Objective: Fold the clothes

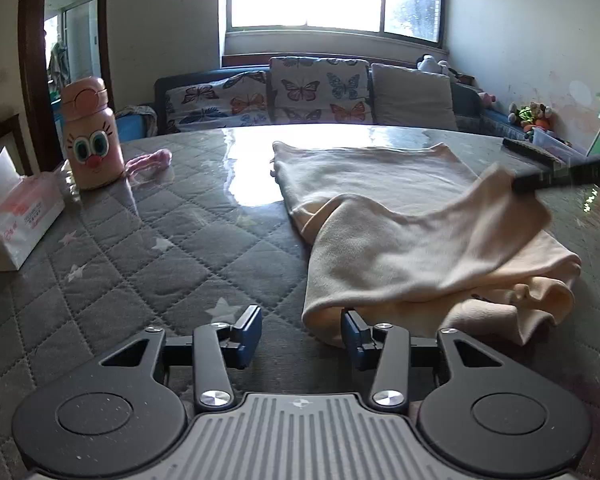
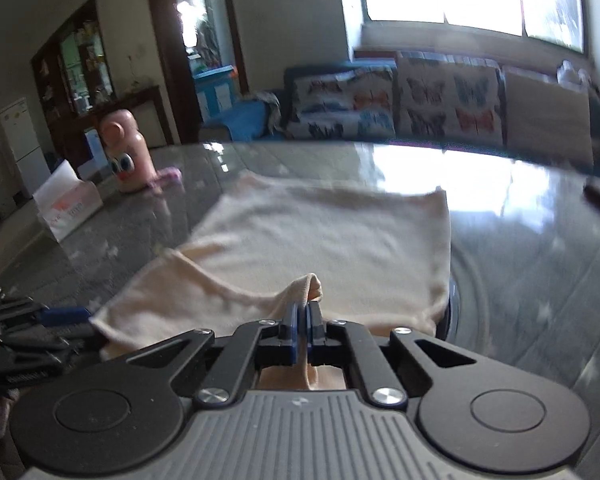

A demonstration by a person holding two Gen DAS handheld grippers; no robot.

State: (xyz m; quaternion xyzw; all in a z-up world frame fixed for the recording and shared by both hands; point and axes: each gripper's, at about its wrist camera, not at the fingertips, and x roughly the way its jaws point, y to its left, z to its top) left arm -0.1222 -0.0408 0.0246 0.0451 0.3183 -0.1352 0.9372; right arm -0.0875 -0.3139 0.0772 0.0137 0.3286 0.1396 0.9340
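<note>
A cream garment (image 1: 400, 224) lies on the quilted grey table (image 1: 140, 248), partly folded, with one flap lifted toward the right. My left gripper (image 1: 302, 330) is open just above the table, at the garment's near left edge; its right finger (image 1: 350, 336) touches the cloth. My right gripper (image 2: 303, 314) is shut on a pinched fold of the cream garment (image 2: 324, 236) and holds that flap up above the rest. The right gripper's fingers (image 1: 560, 172) show at the right edge of the left wrist view, and the left gripper (image 2: 40, 320) shows at the left of the right wrist view.
A pink cartoon-face bottle (image 1: 92, 136) stands at the table's far left with a pink cloth scrap (image 1: 150, 160) beside it. A tissue pack (image 1: 12, 216) lies at the left edge. A sofa with butterfly cushions (image 1: 312, 92) runs behind the table.
</note>
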